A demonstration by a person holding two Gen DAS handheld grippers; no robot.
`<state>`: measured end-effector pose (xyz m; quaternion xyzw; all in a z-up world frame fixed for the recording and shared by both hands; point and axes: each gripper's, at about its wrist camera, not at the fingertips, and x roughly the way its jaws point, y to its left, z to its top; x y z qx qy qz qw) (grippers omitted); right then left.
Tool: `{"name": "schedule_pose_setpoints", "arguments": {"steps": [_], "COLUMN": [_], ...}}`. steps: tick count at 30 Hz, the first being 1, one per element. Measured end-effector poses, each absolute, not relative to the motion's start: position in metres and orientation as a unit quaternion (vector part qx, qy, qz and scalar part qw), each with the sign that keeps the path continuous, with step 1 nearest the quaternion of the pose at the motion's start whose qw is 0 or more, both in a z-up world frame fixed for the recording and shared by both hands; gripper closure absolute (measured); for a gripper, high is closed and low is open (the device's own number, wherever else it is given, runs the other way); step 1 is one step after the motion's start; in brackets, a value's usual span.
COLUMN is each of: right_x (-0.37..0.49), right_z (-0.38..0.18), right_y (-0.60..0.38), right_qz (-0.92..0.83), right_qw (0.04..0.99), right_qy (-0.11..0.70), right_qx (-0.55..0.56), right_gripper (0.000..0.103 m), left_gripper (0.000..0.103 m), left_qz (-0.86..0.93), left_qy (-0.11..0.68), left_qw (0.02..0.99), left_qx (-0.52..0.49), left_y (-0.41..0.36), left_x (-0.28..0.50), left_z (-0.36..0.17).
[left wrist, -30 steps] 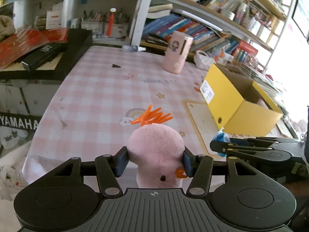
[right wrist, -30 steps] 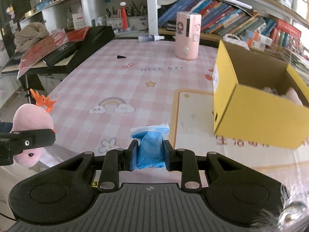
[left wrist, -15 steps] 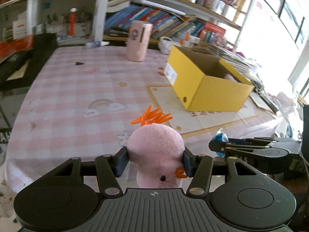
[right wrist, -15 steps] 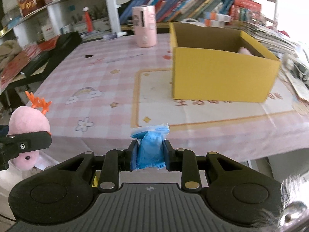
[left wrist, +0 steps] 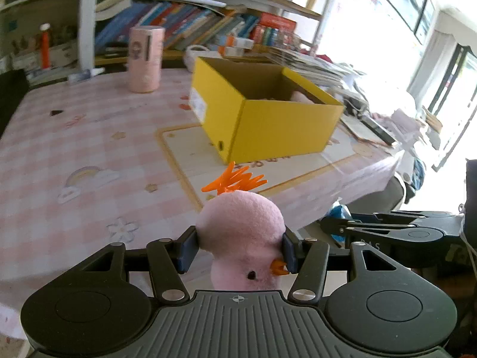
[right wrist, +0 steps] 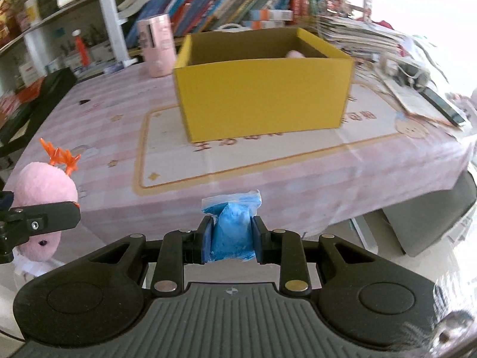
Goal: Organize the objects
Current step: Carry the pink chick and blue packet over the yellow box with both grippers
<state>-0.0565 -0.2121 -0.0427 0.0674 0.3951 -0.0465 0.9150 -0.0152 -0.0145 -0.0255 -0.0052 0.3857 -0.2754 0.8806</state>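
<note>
My left gripper [left wrist: 238, 252] is shut on a pink plush toy [left wrist: 240, 226] with an orange crest, held off the table's front edge. The toy also shows in the right wrist view [right wrist: 44, 185], at the left. My right gripper [right wrist: 232, 240] is shut on a blue bag in clear plastic [right wrist: 232, 226], also in front of the table. An open yellow cardboard box [left wrist: 268, 113] stands on the pink checked tablecloth; it also shows in the right wrist view [right wrist: 262, 89]. A pink item [right wrist: 295, 54] lies inside it, mostly hidden.
A pink cylinder [left wrist: 146, 58] stands behind the box to its left. A bookshelf [left wrist: 208, 26] runs along the back. Papers and a phone [right wrist: 441, 107] lie at the table's right end. A black case [right wrist: 35, 98] sits at the left end.
Both grippers have swung to the right along the table's front edge, each with its load. The yellow box now sits more centred and nearer in both views.
</note>
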Motion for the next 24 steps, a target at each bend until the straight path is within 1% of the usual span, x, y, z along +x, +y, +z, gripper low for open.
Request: {"name": "schedule_pose_setpoints", "arguments": {"steps": [17,24], "right_x": [-0.020,-0.002], "right_z": [-0.041,-0.030], "right_y": [-0.274,-0.295], "right_qz": [-0.069,-0.071], "right_qw": [0.910,0.919], "right_qy": [0.401,0.380], "right_qx": [0.084,0.072], "right_gripper": [0.078,0.078], "left_gripper": [0.048,0.048], "left_qz": [-0.300,-0.308], "left_qy": [0.377,0.349], "left_qw": [0.876,0.885], "left_qx": [0.016,0.017], "left_y": [-0.072,-0.092], "left_x": [0.019,0.036], "left_z": [-0.020,-0.010]}}
